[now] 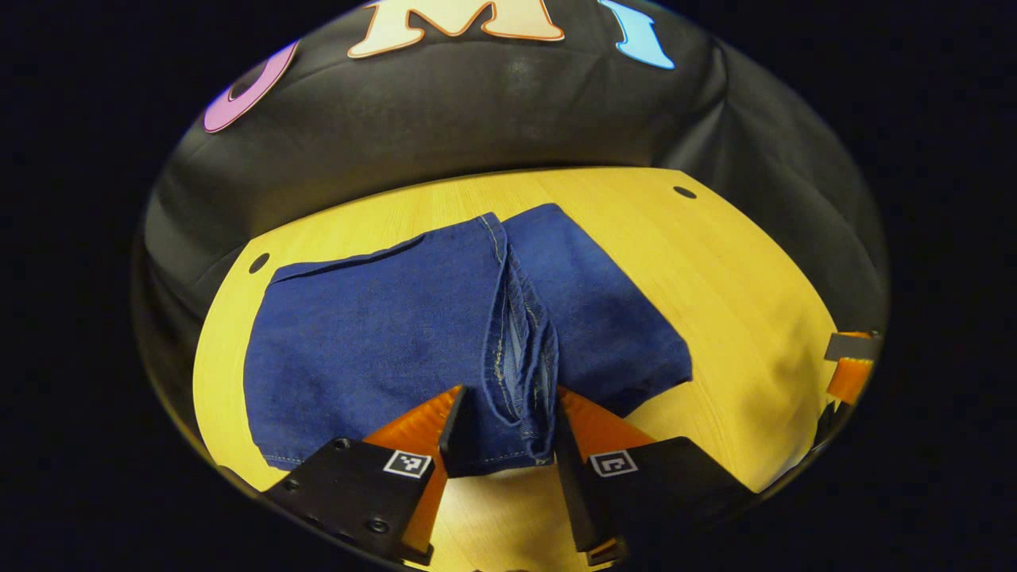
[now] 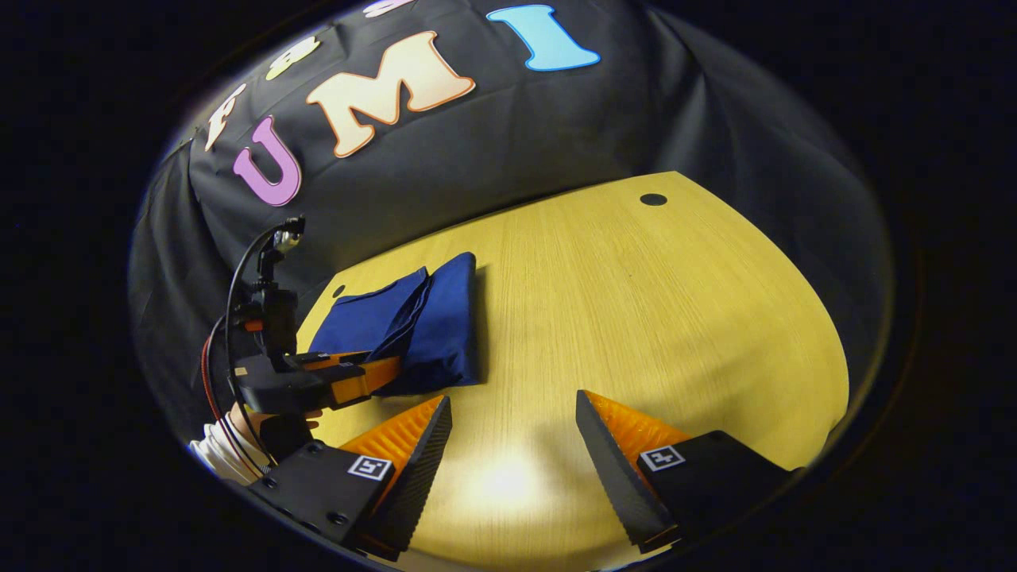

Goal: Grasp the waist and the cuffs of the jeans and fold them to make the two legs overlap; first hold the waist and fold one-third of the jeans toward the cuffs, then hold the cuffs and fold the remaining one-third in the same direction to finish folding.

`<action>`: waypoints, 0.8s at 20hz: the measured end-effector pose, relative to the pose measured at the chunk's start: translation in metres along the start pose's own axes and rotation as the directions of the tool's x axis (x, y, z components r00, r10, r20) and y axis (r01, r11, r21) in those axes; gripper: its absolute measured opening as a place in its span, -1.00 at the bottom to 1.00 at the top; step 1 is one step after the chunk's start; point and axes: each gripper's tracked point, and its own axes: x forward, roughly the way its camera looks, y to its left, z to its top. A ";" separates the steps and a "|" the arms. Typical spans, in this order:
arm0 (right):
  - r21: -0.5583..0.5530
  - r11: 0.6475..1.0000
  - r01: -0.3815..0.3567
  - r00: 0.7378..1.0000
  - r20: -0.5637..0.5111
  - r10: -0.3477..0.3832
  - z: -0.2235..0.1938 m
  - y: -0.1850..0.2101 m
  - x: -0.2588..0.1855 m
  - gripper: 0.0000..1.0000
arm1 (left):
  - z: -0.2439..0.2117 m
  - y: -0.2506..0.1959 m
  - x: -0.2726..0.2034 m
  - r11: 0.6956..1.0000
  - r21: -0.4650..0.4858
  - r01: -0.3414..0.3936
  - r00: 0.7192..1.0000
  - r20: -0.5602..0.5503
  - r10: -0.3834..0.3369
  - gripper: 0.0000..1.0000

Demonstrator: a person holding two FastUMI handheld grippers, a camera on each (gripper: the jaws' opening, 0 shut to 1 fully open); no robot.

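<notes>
The blue jeans (image 1: 381, 334) lie folded into a compact stack on the wooden table (image 1: 731, 286). A bunched fold with a stitched hem runs down the stack's middle toward me. My left gripper (image 1: 508, 429) is shut on the near end of that fold, denim filling the gap between its orange fingers (image 1: 421, 421). In the right gripper view the jeans (image 2: 437, 326) sit at the left, with the left gripper (image 2: 349, 377) at their near edge. My right gripper (image 2: 512, 429) hovers open over bare table, to the right of the jeans, holding nothing.
The table (image 2: 636, 318) has small round holes near its far corners (image 1: 684, 192) (image 2: 653, 199). Black cloth walls close in behind and beside it. A hand (image 2: 254, 417) in a white sleeve holds the left gripper. The right gripper (image 1: 850, 365) shows at the table's right edge.
</notes>
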 end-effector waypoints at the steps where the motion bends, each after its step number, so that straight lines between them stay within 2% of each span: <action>1: 0.001 1.000 -0.008 1.000 0.004 0.008 0.000 0.005 -0.002 0.94 | 0.002 -0.001 -0.011 1.000 -0.013 -0.002 1.000 0.017 0.002 0.31; 2: 0.003 1.000 -0.015 1.000 0.007 0.015 -0.001 0.008 -0.004 0.94 | 0.006 0.001 -0.023 1.000 -0.022 -0.012 0.999 0.040 0.013 0.34; 3: 0.004 1.000 -0.021 1.000 0.007 0.021 -0.004 0.011 -0.006 0.94 | 0.008 0.003 -0.036 0.999 -0.031 -0.024 0.997 0.067 0.026 0.54; 7: -0.007 0.999 -0.033 0.999 0.006 0.033 -0.012 0.023 -0.012 0.94 | 0.000 0.023 -0.078 0.996 -0.053 -0.067 0.990 0.119 0.073 0.86; 11: -0.019 0.999 -0.041 0.999 -0.004 0.041 -0.024 0.032 -0.018 0.94 | -0.032 0.042 -0.103 0.991 -0.075 -0.111 0.989 0.095 0.118 0.86; 16: -0.031 0.999 -0.034 0.999 -0.012 0.034 -0.031 0.035 -0.025 0.94 | -0.060 0.055 -0.115 0.986 -0.111 -0.127 0.989 0.061 0.134 0.86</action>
